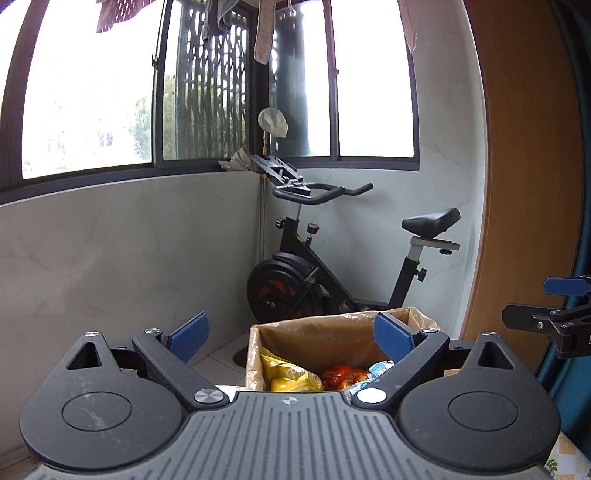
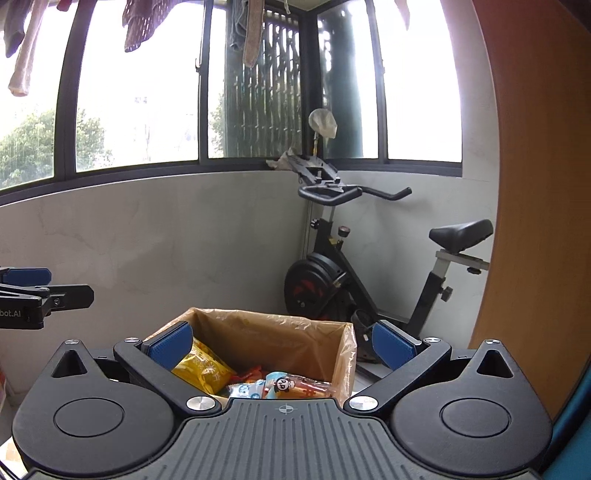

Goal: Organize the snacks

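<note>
Balcony corner: lined box [image 2: 258, 334] of snack packets [image 2: 205, 371].

You face a grey wall [image 1: 110, 240] under dark-framed windows [image 1: 88, 92] bright with daylight. An exercise bike [image 1: 332, 266] stands in the corner, laundry [image 2: 140, 22] hangs overhead, and a wooden panel [image 1: 528, 166] rises at your right.
</note>
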Demonstrator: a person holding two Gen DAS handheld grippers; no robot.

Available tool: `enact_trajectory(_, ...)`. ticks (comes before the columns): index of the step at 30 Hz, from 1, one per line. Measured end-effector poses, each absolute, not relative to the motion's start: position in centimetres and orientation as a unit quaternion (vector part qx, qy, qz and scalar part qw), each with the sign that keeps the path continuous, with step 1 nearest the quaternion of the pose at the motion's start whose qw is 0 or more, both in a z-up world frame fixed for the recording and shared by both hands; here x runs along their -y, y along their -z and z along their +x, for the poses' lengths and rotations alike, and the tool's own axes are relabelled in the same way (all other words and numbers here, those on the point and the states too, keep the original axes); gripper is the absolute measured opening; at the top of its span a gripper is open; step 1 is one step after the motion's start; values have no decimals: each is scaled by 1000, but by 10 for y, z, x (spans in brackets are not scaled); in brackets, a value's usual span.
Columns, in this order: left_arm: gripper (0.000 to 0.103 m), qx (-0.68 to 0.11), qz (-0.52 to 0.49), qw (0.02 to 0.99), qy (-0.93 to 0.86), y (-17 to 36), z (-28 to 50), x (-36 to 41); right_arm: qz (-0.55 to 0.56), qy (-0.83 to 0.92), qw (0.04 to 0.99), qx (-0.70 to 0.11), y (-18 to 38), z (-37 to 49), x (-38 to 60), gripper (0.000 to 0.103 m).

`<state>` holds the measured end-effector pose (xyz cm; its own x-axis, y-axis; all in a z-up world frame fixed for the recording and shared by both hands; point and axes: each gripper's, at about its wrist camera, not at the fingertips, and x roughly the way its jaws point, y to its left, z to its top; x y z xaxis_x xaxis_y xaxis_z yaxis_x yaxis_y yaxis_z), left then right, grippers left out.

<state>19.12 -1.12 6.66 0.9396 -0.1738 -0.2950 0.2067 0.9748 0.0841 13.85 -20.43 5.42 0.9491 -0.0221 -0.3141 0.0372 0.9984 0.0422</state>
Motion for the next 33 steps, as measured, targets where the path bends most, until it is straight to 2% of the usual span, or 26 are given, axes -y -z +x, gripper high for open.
enact_trajectory(11, 97, -121, 41, 989, 80, -103, 152, 3, 28, 9, 992, -119, -93, 94, 201, 103)
enact_trajectory(33, 97, -124, 39, 989, 68, -99, 154, 4, 35, 16, 992, -119, -98, 90, 200, 103)
